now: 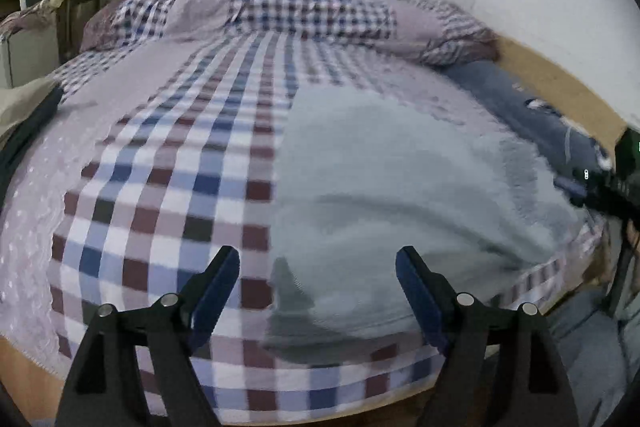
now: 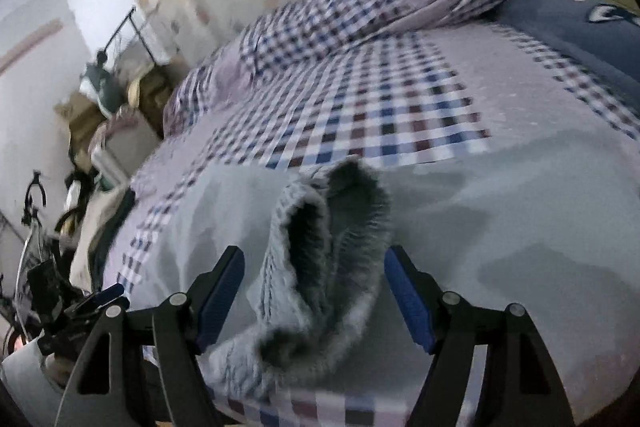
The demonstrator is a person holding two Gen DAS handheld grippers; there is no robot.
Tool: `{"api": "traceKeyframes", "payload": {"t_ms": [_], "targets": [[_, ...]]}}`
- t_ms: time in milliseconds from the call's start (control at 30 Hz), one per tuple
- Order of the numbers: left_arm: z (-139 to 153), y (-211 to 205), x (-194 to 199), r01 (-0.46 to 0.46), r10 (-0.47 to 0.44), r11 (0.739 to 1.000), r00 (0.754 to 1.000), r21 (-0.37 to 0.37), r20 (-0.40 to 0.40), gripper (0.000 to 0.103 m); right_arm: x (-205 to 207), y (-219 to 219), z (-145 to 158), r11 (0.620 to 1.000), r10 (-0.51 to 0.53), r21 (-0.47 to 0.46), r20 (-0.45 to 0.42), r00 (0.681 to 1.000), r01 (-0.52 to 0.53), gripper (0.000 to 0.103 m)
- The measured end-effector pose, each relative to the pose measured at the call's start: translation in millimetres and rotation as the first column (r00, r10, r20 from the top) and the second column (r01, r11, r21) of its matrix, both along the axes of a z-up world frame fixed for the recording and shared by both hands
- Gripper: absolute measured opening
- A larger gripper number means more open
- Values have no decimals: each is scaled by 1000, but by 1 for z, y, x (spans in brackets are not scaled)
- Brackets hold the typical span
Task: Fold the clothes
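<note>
left wrist view: the left gripper (image 1: 318,267) hangs above the near edge of a bed (image 1: 168,187) covered in a checked sheet of blue, maroon and white squares. its two blue-padded fingers (image 1: 218,285) are spread wide apart with nothing between them. a pale grey fleecy garment (image 1: 400,195) lies flat on the right half of the bed, its near hem just beyond the fingertips and reaching toward the bed's front edge. a rumpled checked quilt (image 1: 304,7) is heaped along the far side, and a dark blue pillow (image 1: 520,107) lies at the far right, beside a wooden bed frame (image 1: 560,83). the right gripper (image 1: 592,191) shows at the right margin, over the garment's far edge; the picture is blurred there, so its fingers are hard to read from here.

right wrist view: the right gripper (image 2: 314,287) is also wide open, blue pads apart and holding nothing. between and just ahead of the fingers a ribbed cuff or collar opening of the grey garment (image 2: 320,267) stands raised, dark inside, perhaps a sleeve end. the rest of the garment spreads flat to either side over the checked sheet. the left gripper (image 2: 100,297) is at the lower left edge. the quilt (image 2: 360,15) and blue pillow (image 2: 568,23) lie at the far end of the bed (image 2: 400,115).
</note>
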State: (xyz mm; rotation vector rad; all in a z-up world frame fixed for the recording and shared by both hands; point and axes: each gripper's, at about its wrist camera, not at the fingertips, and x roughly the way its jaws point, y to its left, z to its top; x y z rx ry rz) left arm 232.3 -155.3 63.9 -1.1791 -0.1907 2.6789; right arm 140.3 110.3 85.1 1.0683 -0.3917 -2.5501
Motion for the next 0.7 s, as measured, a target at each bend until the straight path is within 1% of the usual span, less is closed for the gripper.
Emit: {"api": "traceKeyframes", "payload": {"t_ms": [67, 133, 167, 200, 233, 267, 300, 333, 400, 433, 467, 500, 533, 600, 633, 700], "targets": [[-8, 5, -2, 14, -14, 1000, 999, -19, 29, 84, -19, -10, -7, 999, 33, 1, 26, 999, -33, 76], [-13, 4, -3, 25, -24, 999, 999, -41, 35, 82, -39, -19, -14, 998, 68, -5, 57, 996, -68, 76], [-16, 7, -4, 35, -34, 999, 999, -36, 28, 70, -49, -23, -19, 997, 81, -7, 74, 994, -81, 76], [-19, 6, -2, 55, -54, 998, 998, -20, 34, 62, -59, -25, -23, 996, 92, -8, 92, 992, -91, 76], [-20, 4, 0, 59, -58, 998, 997, -25, 43, 57, -68, -28, -27, 995, 103, -9, 110, 989, -102, 74], [-22, 3, 2, 60, -58, 997, 997, -41, 42, 51, -77, -31, -30, 994, 114, -16, 124, 986, -113, 66], [-23, 0, 3, 55, -53, 998, 998, -33, 45, 48, -86, -32, -33, 992, 125, -25, 136, 983, -123, 42], [-23, -3, 3, 50, -48, 999, 998, -22, 48, 44, -93, -35, -34, 991, 130, -18, 142, 981, -129, 26], [-25, -15, 3, 20, -23, 999, 997, 43, 68, 35, -102, -47, -29, 988, 143, 42, 127, 982, -150, 19], [-27, -19, 4, 9, -13, 998, 997, 59, 72, 29, -105, -53, -25, 984, 152, 76, 116, 982, -161, 18], [-28, -23, 5, -2, -4, 997, 997, 73, 76, 26, -106, -62, -17, 978, 164, 119, 88, 983, -174, 17], [-26, -26, 12, -5, 1, 998, 998, 69, 67, 25, -103, -69, -6, 972, 176, 149, 50, 983, -182, 16], [-27, -23, 16, -6, 3, 999, 998, 44, 59, 23, -97, -73, 9, 970, 187, 159, -9, 982, -183, 16], [-28, -17, 21, -6, 7, 1000, 999, -11, 42, 22, -88, -76, 33, 973, 197, 142, -112, 974, -181, 16], [-29, -15, 22, -4, 5, 1000, 999, -30, 43, 22, -89, -75, 35, 973, 195, 148, -127, 973, -176, 16], [-33, -15, 20, -2, 4, 999, 998, -36, 59, 22, -99, -71, 27, 971, 176, 183, -102, 979, -155, 16]]}}
